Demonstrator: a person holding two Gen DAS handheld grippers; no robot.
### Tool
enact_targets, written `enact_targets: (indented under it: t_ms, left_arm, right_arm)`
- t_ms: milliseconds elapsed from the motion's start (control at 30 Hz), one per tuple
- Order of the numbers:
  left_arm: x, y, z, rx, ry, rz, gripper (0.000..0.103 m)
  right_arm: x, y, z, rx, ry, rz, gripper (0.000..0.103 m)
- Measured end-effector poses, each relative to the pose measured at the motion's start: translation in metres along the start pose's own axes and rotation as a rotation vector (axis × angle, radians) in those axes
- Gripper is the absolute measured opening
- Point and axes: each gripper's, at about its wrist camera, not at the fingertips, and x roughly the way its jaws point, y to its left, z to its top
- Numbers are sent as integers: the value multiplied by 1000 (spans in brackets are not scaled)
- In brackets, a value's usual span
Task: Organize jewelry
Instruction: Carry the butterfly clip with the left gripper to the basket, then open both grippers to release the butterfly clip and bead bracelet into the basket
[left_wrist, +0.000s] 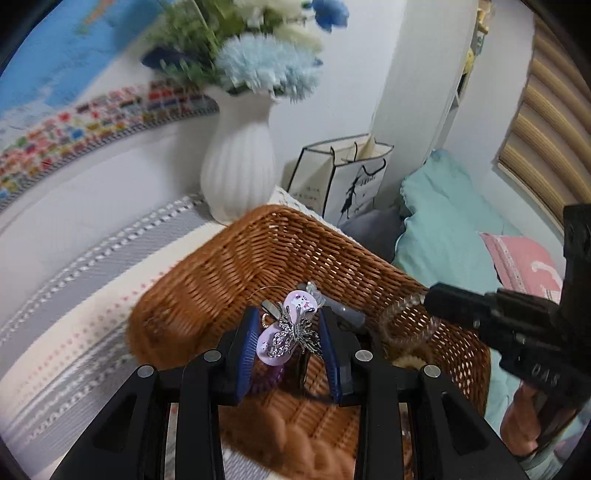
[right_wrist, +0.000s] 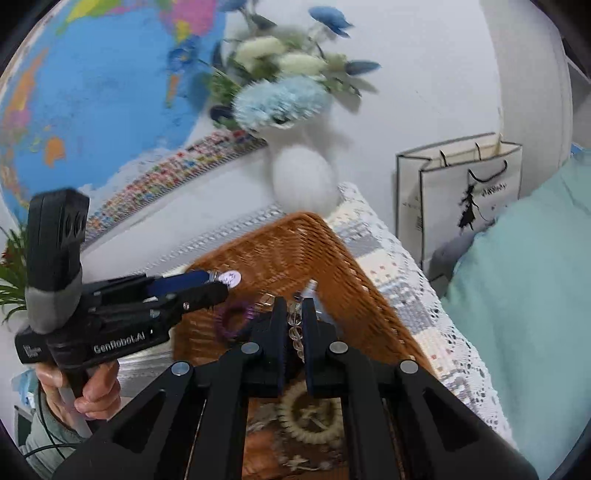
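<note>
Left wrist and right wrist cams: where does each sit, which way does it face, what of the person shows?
Left wrist: on the left gripper, looking along its fingers into the wicker basket; a pink clip with silver butterfly sits between the pads; the right gripper enters from the right.
Right wrist: on the right gripper, facing the same basket, clamping a clear bead bracelet; the left gripper and the person's left hand show.
Shared: basket, white vase, gift bag.

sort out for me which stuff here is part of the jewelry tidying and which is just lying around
Job:
wicker basket
pink cartoon hair clips, between the left gripper fingers
clear bead bracelet, in the right gripper
purple coil tie

Lying about:
vase of flowers
paper bag
world map
</note>
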Motion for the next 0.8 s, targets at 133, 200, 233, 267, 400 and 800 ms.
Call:
enact_targets:
  t_ms: [133,200,233,267,400,800]
  left_arm:
    - [19,-1,2,-13,54,-34,33]
    - [24,0,-2,-18,89,-35,33]
    - [25,1,-5,-23,105,-57,33]
    - [23,2,-12,-28,119,-92,33]
    - [12,1,-32,-12,117,-113,33]
    - [-39,7,-48,-13,55,-133,53]
  right_arm:
    - [9,-11,-2,17,34,-13,8]
    - [11,-12,-4,12,42,-30,8]
    - [12,-13,-5,8,43,-33,9]
    - [11,-13,-6,7,43,-32,8]
    - [12,-13,-8,-3,40,-39,9]
    - [-18,-18,-13,76,10,33,27]
